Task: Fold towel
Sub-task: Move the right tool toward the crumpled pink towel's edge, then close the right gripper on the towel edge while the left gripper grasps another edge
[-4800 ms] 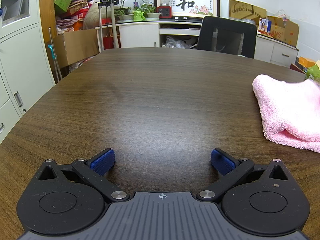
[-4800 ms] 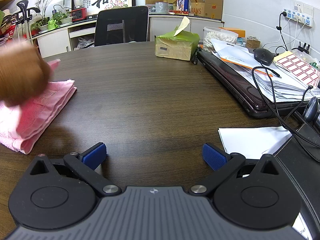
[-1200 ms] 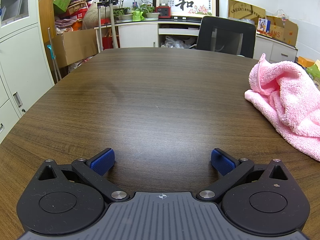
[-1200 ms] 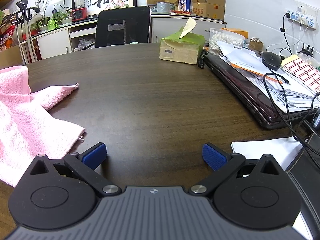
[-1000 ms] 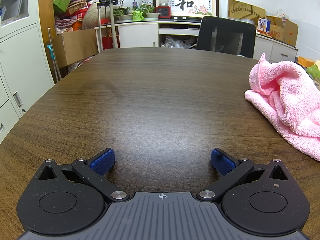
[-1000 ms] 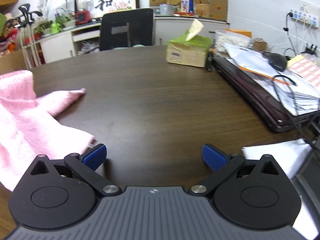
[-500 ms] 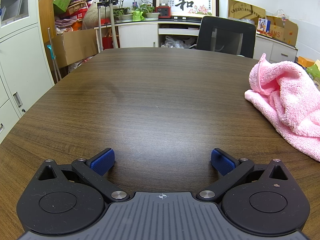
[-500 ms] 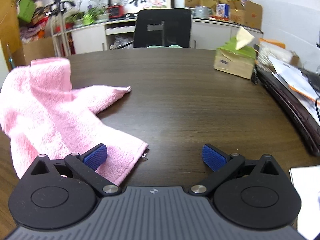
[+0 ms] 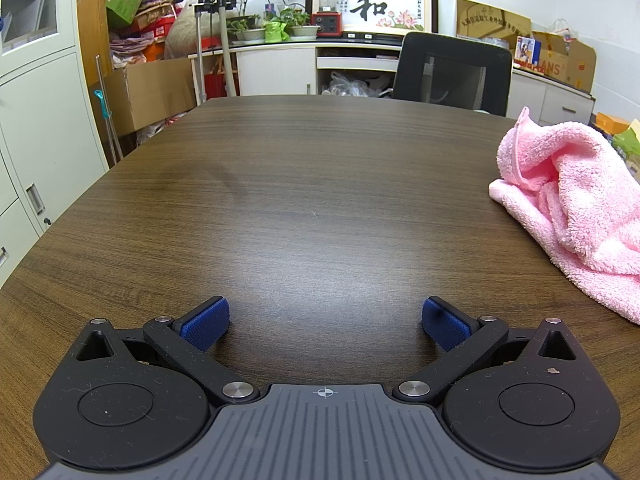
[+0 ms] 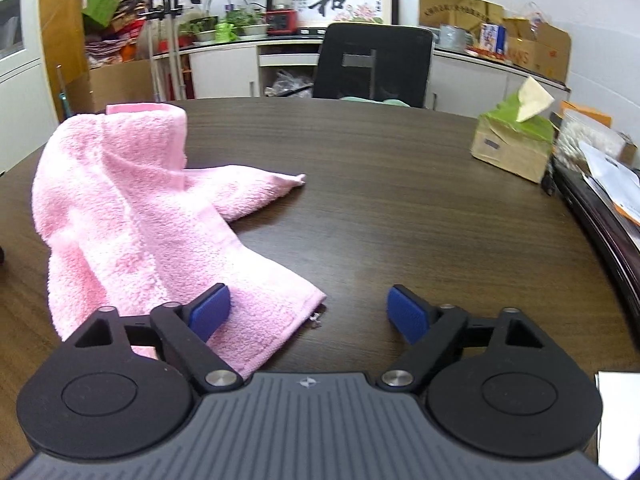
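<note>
A pink towel (image 10: 132, 216) lies crumpled on the dark wooden table (image 10: 400, 208), one part humped up at the back left, one corner stretched right. My right gripper (image 10: 308, 312) is open and empty; the towel's near corner lies between its blue pads, with the left pad (image 10: 210, 312) over the cloth. In the left wrist view the towel (image 9: 576, 204) sits at the far right. My left gripper (image 9: 324, 322) is open and empty over bare table, well left of the towel.
A green tissue box (image 10: 512, 140) stands at the right of the table, with a laptop and papers (image 10: 604, 192) beyond it. A black office chair (image 10: 372, 64) is at the far edge. Cabinets (image 9: 36, 128) stand to the left.
My right gripper has swung left and forward, bringing the towel's near corner between its pads, and its jaws have narrowed slightly. The left gripper has not moved. Earlier a hand unfolded the towel.
</note>
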`<state>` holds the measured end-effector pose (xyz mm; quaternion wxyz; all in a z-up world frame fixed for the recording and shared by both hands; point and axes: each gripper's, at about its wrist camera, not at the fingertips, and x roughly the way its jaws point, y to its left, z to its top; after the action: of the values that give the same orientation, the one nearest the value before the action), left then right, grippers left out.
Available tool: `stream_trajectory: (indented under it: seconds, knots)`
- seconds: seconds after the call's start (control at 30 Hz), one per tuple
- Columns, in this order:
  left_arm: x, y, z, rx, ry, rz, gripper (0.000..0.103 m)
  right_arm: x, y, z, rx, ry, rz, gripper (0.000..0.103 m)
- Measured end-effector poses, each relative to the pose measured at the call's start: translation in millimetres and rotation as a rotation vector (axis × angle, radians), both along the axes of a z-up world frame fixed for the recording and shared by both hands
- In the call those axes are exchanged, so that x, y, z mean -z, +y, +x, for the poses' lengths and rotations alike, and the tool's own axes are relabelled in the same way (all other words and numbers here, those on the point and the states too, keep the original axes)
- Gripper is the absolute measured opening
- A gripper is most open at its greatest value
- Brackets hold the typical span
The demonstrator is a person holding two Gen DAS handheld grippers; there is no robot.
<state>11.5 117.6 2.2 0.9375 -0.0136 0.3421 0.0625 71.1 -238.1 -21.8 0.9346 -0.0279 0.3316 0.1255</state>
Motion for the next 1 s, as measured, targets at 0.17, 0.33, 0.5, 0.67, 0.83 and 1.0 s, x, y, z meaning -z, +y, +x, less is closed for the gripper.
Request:
stream_trajectory:
  seconds: [0.17,0.33,0.5,0.67,0.83,1.0]
  knots:
    - [0.0,0.1,0.0,0.000,0.000,0.000,0.103,-1.9,3.9,-3.3,-0.049,-0.013,0.002,0.057]
    - [0.0,0.1,-0.1,0.000,0.000,0.000,0.103,-3.3,4.9,-7.5,-0.074,-0.009,0.020,0.034]
    - [0.0,-0.3,0.4,-0.003,0.000,-0.001,0.103,-4.3,9.0,-11.9,-0.090,-0.011,0.022,0.015]
    - [-2.2,-2.4,7.3,-0.004,0.010,-0.011,0.103,-5.2,8.7,-14.7,-0.088,-0.005,0.035,0.010]
    - [-29.3,-11.0,26.4,0.035,0.003,-0.084,0.103,-5.1,9.3,-16.9,-0.092,-0.010,0.032,0.010]
    - [-70.5,-45.8,55.7,0.121,-0.057,-0.037,0.103,-4.4,10.1,-18.2,-0.093,-0.015,0.029,0.010]
